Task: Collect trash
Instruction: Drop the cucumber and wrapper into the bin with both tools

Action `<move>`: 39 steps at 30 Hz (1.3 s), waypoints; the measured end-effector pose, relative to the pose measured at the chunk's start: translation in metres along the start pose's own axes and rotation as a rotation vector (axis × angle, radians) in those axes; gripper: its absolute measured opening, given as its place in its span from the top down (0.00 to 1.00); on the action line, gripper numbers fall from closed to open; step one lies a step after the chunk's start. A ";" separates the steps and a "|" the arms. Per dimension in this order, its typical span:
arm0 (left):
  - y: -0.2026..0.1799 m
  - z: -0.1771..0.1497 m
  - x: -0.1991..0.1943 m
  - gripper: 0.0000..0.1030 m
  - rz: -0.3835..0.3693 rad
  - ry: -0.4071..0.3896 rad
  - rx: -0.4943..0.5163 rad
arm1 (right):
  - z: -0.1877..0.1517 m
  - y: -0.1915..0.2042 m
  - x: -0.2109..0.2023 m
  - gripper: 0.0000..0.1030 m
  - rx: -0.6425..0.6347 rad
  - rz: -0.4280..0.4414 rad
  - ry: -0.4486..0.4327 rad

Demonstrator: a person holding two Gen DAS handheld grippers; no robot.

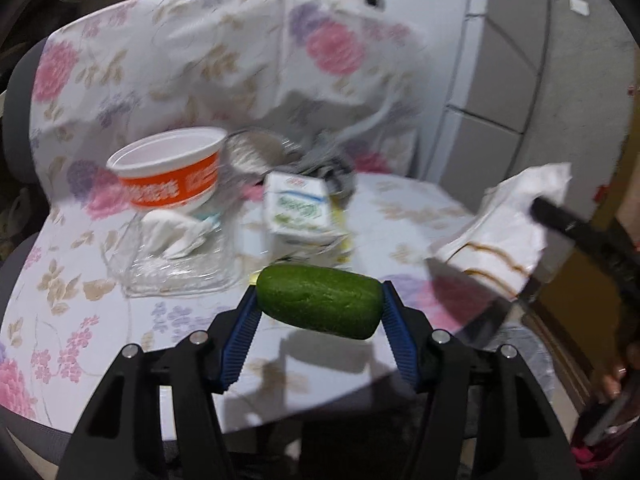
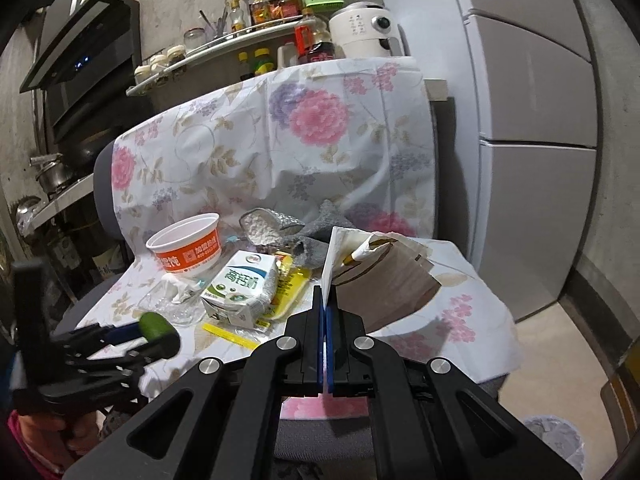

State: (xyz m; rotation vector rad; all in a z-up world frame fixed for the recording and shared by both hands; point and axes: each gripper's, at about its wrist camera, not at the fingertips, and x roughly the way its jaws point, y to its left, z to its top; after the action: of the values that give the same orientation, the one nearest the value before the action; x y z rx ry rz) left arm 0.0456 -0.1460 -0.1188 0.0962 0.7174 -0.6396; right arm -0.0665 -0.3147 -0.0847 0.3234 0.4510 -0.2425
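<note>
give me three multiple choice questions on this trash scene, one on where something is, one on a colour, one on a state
1. Where is the milk carton relative to the bowl?
A. inside the bowl
B. just right of it on the cloth
C. on the shelf

2. What colour is the band around the bowl?
A. blue
B. green
C. orange

3. What is the state of the right gripper?
A. wide open and empty
B. shut on a paper napkin
C. shut on the cucumber

Answers:
1. B, the carton lies on the flowered cloth beside the bowl, toward the right in both views.
2. C, the white bowl carries an orange band with white print.
3. B, its blue pads meet on the napkin's edge; the cucumber sits between the pads of the left gripper.
</note>
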 end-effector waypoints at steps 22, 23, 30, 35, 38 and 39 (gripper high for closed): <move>-0.238 -0.030 0.045 0.43 -0.482 0.114 0.333 | -0.103 -0.161 -0.110 0.99 0.224 -0.423 0.123; -0.245 -0.031 0.049 0.43 -0.494 0.125 0.343 | -0.108 -0.167 -0.107 0.99 0.234 -0.419 0.134; -0.293 -0.044 0.070 0.43 -0.541 0.193 0.418 | -0.139 -0.207 -0.089 0.94 0.358 -0.332 0.219; -0.312 -0.048 0.084 0.23 -0.525 0.243 0.450 | -0.148 -0.231 -0.103 0.63 0.447 -0.391 0.196; -0.312 -0.049 0.082 0.20 -0.522 0.222 0.457 | -0.142 -0.237 -0.116 0.62 0.459 -0.444 0.157; -0.311 -0.049 0.081 0.20 -0.511 0.218 0.463 | -0.140 -0.238 -0.120 0.63 0.462 -0.453 0.145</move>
State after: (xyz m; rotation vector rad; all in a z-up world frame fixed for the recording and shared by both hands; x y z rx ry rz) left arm -0.1158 -0.4238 -0.1678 0.4231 0.7979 -1.2948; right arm -0.2962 -0.4646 -0.2081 0.6932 0.6091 -0.7740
